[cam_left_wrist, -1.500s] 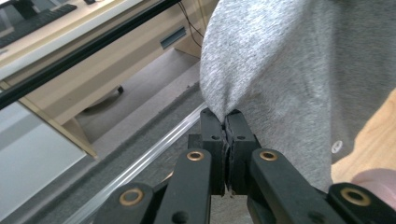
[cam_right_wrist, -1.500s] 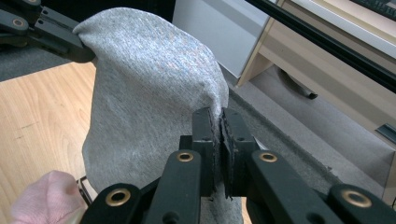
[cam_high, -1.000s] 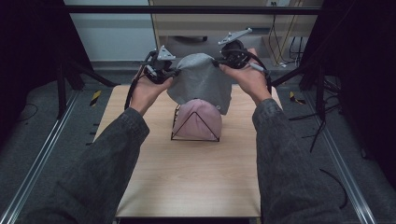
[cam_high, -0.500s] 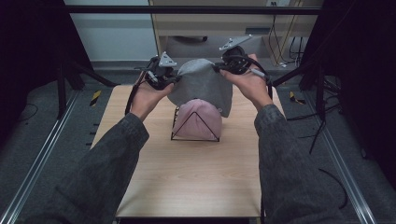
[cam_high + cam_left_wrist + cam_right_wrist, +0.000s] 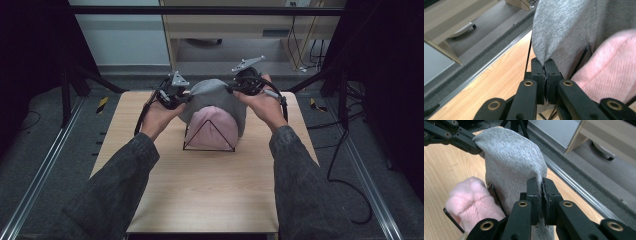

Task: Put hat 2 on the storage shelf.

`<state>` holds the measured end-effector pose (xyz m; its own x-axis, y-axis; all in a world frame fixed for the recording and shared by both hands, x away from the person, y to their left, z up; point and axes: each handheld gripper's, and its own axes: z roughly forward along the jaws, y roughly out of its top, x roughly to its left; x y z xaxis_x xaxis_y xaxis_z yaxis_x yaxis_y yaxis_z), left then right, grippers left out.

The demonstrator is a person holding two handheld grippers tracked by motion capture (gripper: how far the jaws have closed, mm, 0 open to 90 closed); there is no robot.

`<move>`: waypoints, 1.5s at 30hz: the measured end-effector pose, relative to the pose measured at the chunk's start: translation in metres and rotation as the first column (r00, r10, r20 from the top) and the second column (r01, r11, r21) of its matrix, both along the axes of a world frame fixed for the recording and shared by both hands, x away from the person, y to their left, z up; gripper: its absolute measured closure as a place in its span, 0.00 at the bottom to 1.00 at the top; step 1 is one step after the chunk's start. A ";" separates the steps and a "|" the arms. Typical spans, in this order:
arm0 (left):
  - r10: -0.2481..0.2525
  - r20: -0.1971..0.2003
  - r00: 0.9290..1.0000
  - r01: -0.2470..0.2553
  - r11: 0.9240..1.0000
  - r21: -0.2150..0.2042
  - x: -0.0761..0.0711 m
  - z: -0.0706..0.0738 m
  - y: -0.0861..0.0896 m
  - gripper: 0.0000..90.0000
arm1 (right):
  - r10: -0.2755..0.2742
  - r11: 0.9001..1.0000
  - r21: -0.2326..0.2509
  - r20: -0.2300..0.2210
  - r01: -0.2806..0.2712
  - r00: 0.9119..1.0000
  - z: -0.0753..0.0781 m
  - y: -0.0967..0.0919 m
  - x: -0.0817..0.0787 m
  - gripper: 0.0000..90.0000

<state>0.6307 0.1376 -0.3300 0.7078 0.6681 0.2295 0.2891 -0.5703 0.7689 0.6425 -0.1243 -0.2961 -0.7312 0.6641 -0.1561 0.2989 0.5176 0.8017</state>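
Note:
A grey cloth [image 5: 212,95] hangs stretched between my two grippers over the far half of the wooden table [image 5: 200,190]. My left gripper [image 5: 186,98] is shut on the cloth's left corner [image 5: 544,60], my right gripper [image 5: 231,90] on its right corner [image 5: 539,178]. Below and in front of the cloth stands a black wire frame [image 5: 209,135] with a pink knitted cloth [image 5: 212,125] draped on it. The grey cloth [image 5: 564,30] falls behind the frame, its lower part hidden by the pink cloth [image 5: 609,72]. In the right gripper view the left gripper's black links [image 5: 449,135] hold the far corner.
The table's far edge meets a grey floor strip and a metal rail [image 5: 579,190]. A wooden cabinet [image 5: 240,30] stands beyond it. Black stand legs [image 5: 75,80] and cables [image 5: 345,165] flank the table. The person's sleeves [image 5: 125,190] cover the table's near corners.
Both grippers have come down with the grey cloth held between them. The cloth now sits lower, closer over the pink-draped frame.

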 end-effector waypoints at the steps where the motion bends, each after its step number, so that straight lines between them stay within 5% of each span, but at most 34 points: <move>1: 0.002 -0.003 1.000 -0.002 1.000 0.004 -0.001 -0.003 0.000 0.98 | -0.001 1.000 -0.001 -0.005 0.001 1.000 -0.003 0.000 -0.001 0.95; 8: 0.019 -0.031 0.999 -0.019 1.000 -0.003 -0.004 -0.020 0.002 0.98 | -0.009 1.000 0.027 -0.030 0.009 1.000 -0.028 0.003 -0.004 0.94; 20: 0.049 -0.065 0.997 -0.048 0.999 0.017 -0.009 -0.040 0.003 0.98 | -0.031 0.999 0.032 -0.052 0.033 0.998 -0.046 0.006 -0.006 0.90; 31: 0.072 -0.094 0.993 -0.072 0.997 0.001 -0.013 -0.049 0.006 0.90 | -0.114 0.992 0.058 -0.032 0.116 0.993 -0.043 -0.007 -0.026 0.49; 35: 0.086 -0.083 0.993 -0.087 0.996 -0.013 -0.016 -0.045 0.006 0.82 | -0.146 0.986 0.073 -0.011 0.147 0.989 -0.037 -0.017 -0.036 0.42; 39: 0.093 -0.054 0.994 -0.094 0.995 -0.018 -0.023 -0.037 0.010 0.61 | -0.174 0.980 0.102 -0.001 0.173 0.985 -0.031 -0.029 -0.049 0.37; 45: 0.084 0.009 0.996 -0.084 0.996 -0.006 -0.052 -0.012 0.021 0.37 | -0.204 0.967 0.157 0.018 0.199 0.979 -0.024 -0.052 -0.082 0.29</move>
